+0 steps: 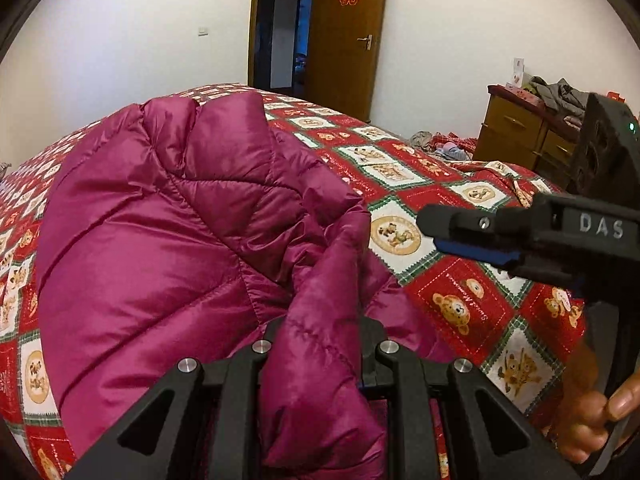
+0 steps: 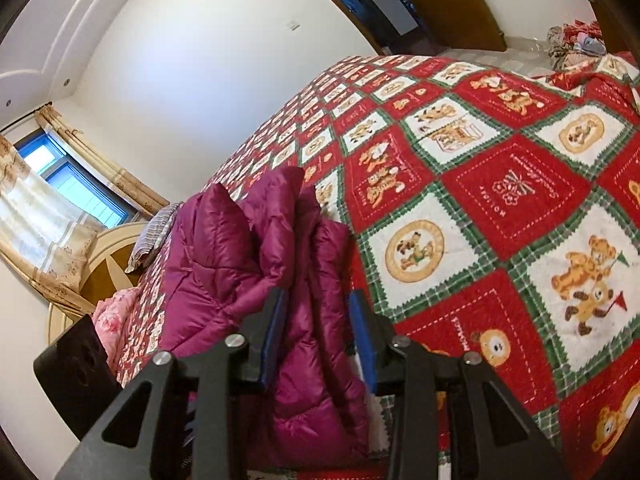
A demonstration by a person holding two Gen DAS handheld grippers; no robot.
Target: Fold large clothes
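Note:
A magenta quilted down jacket [image 1: 152, 232] lies bunched on the bed's red, green and white bear-print cover [image 1: 460, 184]. At the bottom of the left wrist view my left gripper [image 1: 324, 324] is shut on a thick fold of the jacket that runs up between its fingers. To the right, my right gripper [image 1: 430, 236] hovers over the cover just beside the jacket's edge, held by a hand [image 1: 592, 412]. In the right wrist view the right gripper [image 2: 318, 300] stands open. The jacket [image 2: 224, 264] shows between its blue pads [image 2: 362, 340], which do not press on it.
Beyond the bed are an open wooden door [image 1: 348, 40] and a wooden dresser [image 1: 520, 132] piled with clothes, with more clothes on the floor [image 1: 440, 144]. The bed's head has a striped pillow [image 2: 152, 240], pink bedding [image 2: 116, 312] and a curtained window [image 2: 60, 184].

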